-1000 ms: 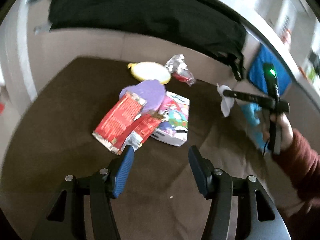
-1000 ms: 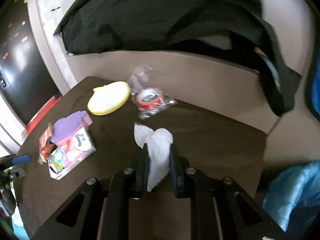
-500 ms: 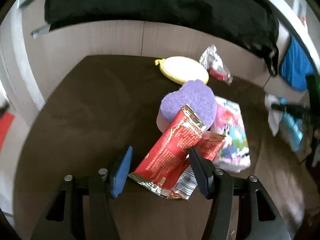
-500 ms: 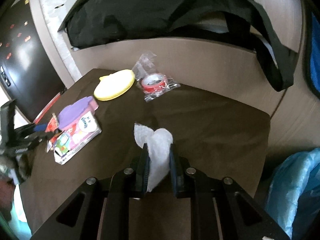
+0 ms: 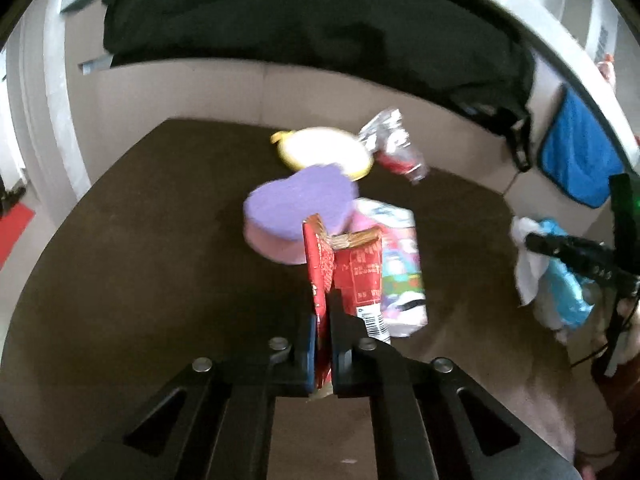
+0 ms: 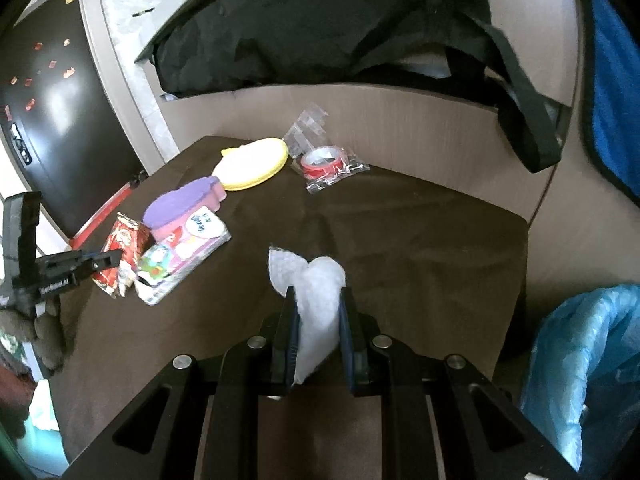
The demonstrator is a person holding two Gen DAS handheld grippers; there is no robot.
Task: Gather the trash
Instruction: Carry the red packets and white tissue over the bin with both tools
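My left gripper [image 5: 322, 304] is shut on a red snack wrapper [image 5: 320, 268], which stands on edge between the fingers; a second red wrapper [image 5: 362, 276] hangs beside it. The same gripper [image 6: 110, 260] and wrappers [image 6: 122, 246] show at the left of the right wrist view. My right gripper [image 6: 318, 300] is shut on a crumpled white tissue [image 6: 316, 304] above the brown table [image 6: 420, 248]. It shows in the left wrist view [image 5: 532, 242] beside a blue trash bag [image 5: 568, 292].
On the table lie a purple heart-shaped sponge [image 5: 300, 208], a colourful tissue pack [image 5: 400, 276], a yellow round pad [image 5: 324, 152] and a bagged red tape roll [image 6: 324, 160]. A black bag [image 6: 320, 20] hangs over the back ledge. The blue trash bag [image 6: 584, 352] sits at the right.
My left gripper has closed on the red wrapper and tipped it up on edge. The right gripper still holds the tissue and has drifted right toward the blue bag.
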